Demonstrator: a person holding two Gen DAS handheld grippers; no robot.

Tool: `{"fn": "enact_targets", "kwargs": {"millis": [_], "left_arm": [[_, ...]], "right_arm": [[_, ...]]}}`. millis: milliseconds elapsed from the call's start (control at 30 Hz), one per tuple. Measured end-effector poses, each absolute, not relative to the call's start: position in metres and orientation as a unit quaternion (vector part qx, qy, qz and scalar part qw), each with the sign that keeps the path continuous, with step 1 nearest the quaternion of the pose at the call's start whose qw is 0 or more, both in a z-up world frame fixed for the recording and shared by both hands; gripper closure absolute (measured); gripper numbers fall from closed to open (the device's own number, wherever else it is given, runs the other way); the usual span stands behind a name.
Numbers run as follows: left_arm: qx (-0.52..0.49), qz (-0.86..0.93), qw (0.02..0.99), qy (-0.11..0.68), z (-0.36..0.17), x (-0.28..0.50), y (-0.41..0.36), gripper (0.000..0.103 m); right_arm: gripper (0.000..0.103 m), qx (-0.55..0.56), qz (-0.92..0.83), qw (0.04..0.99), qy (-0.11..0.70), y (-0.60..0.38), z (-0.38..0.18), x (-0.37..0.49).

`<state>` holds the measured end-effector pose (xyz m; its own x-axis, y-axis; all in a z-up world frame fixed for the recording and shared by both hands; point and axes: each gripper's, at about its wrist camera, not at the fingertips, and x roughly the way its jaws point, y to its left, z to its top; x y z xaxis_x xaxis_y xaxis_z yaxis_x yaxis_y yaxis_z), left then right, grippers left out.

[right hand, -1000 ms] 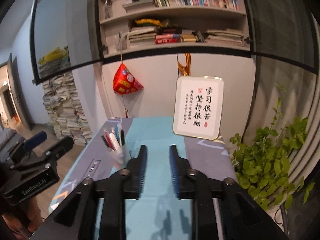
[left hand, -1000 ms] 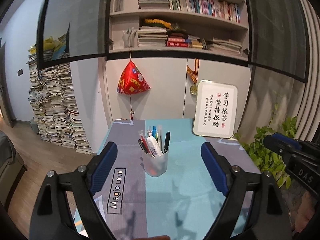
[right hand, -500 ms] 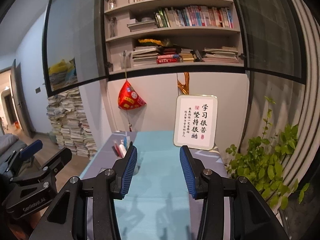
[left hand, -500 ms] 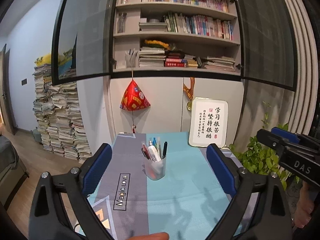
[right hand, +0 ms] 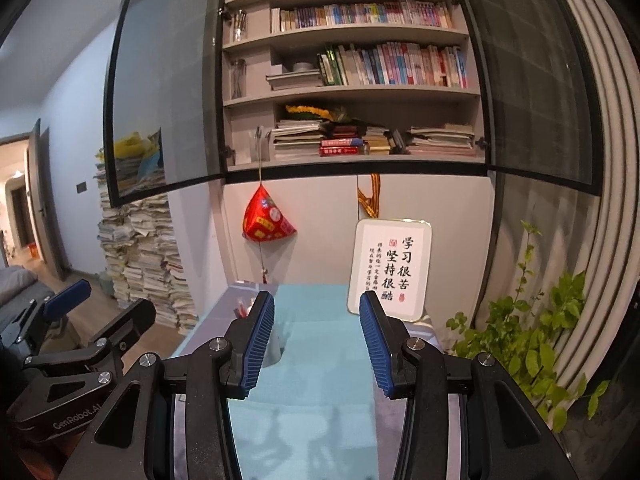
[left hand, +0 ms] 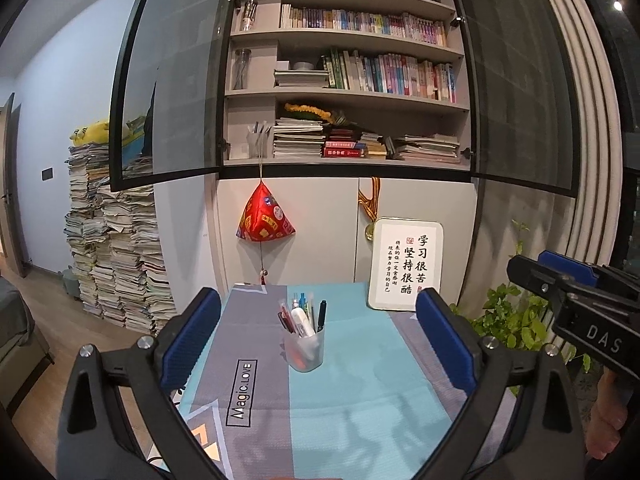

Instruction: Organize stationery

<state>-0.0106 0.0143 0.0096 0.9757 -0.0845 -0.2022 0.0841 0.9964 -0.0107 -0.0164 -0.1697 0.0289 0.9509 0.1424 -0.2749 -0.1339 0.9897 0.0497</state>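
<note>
Left wrist view: left tongs (left hand: 318, 324) gape wide and empty, having just been opening; right tongs (right hand: 316, 340) half-open, empty.

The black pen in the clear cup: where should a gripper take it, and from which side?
Probably by its capped top end, from above. The black pen stands nearly upright at the right edge of the clear cup, its lower half inside, other pens crowding its left. The open left gripper seems better placed.

Home study. Packed bookshelves (left hand: 360, 72) behind glass doors, towering stacks of papers (left hand: 116, 256) on wood flooring. Framed calligraphy sign (left hand: 406, 264) on a cloth-covered desk (left hand: 360, 400).
</note>
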Motion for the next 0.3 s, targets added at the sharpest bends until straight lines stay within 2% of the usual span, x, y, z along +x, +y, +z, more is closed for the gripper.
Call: {"fn": "enact_targets", "kwargs": {"millis": [300], "left_arm": [[0.0,-0.046,0.994,0.097,0.0095,-0.0166,0.0124,0.004]], "right_arm": [[0.058,0.015,0.07,0.987,0.142,-0.1703,0.0292,-0.0182]]}}
